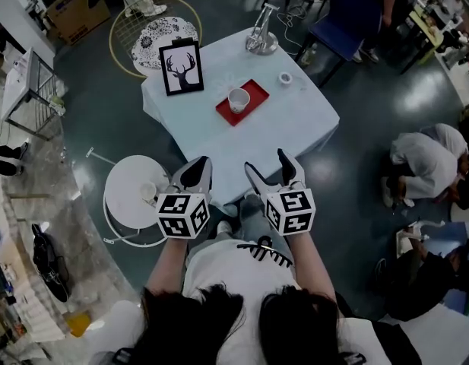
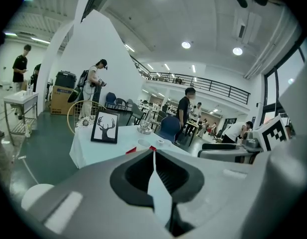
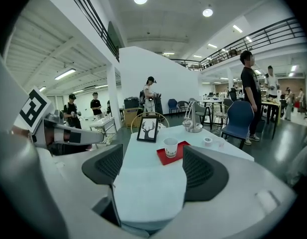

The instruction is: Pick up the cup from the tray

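A white paper cup point(image 1: 239, 99) stands upright on a red tray point(image 1: 253, 91) near the middle of the white-clothed table point(image 1: 219, 143). It shows again in the right gripper view as the cup point(image 3: 170, 147) on the tray point(image 3: 179, 152), framed between the jaws. My right gripper point(image 1: 269, 167) is at the table's near edge, open and empty, well short of the cup. To its left, my left gripper point(image 1: 191, 172) is shut with nothing in it; its view shows the cup's rim point(image 2: 143, 144) just above the closed jaws.
On the table stand a framed deer picture point(image 1: 181, 68), a metal stand point(image 1: 261, 38) and a small white roll point(image 1: 285, 78). A round white side table point(image 1: 135, 191) sits at the near left, a wire chair point(image 1: 154, 33) behind. People crouch at the right point(image 1: 426, 162).
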`<state>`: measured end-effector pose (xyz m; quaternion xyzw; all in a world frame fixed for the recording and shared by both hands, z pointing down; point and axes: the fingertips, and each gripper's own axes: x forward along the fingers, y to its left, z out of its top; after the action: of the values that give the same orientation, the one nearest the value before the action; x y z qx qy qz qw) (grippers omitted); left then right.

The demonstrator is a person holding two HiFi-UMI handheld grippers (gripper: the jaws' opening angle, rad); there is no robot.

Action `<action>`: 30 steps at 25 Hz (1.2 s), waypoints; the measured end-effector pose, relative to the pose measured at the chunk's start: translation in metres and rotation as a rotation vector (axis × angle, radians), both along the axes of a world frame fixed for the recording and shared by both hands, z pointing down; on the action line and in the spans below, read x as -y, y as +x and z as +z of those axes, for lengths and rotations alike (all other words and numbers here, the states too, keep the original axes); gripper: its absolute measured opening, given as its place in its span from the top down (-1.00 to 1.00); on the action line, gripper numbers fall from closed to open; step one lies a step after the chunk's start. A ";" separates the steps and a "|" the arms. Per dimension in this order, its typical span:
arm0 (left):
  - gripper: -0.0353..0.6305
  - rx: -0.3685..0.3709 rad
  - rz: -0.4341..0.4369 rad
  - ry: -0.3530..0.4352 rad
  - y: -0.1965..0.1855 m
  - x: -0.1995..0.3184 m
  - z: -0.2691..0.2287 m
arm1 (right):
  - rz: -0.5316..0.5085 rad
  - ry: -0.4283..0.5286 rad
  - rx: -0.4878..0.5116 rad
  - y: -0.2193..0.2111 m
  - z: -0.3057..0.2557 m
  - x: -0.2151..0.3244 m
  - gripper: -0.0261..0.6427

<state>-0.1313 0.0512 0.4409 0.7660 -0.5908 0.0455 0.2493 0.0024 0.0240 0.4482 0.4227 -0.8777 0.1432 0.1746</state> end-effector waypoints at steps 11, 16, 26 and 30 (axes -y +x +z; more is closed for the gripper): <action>0.89 -0.014 -0.031 -0.031 0.004 0.046 0.011 | -0.072 -0.009 0.007 -0.014 0.010 0.059 -0.28; 0.89 -0.004 -0.086 -0.031 -0.002 0.068 0.015 | -0.094 -0.035 -0.003 -0.022 0.023 0.090 -0.29; 0.89 0.016 -0.114 -0.107 -0.010 0.115 0.040 | -0.138 -0.078 0.054 -0.053 0.047 0.150 -0.39; 0.89 -0.006 -0.142 -0.135 -0.014 0.131 0.049 | -0.167 -0.093 0.016 -0.065 0.070 0.172 -0.41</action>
<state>-0.1454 -0.0795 0.4903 0.7039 -0.6383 0.0650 0.3047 -0.0627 -0.1483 0.5179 0.3382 -0.9036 0.1723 0.1984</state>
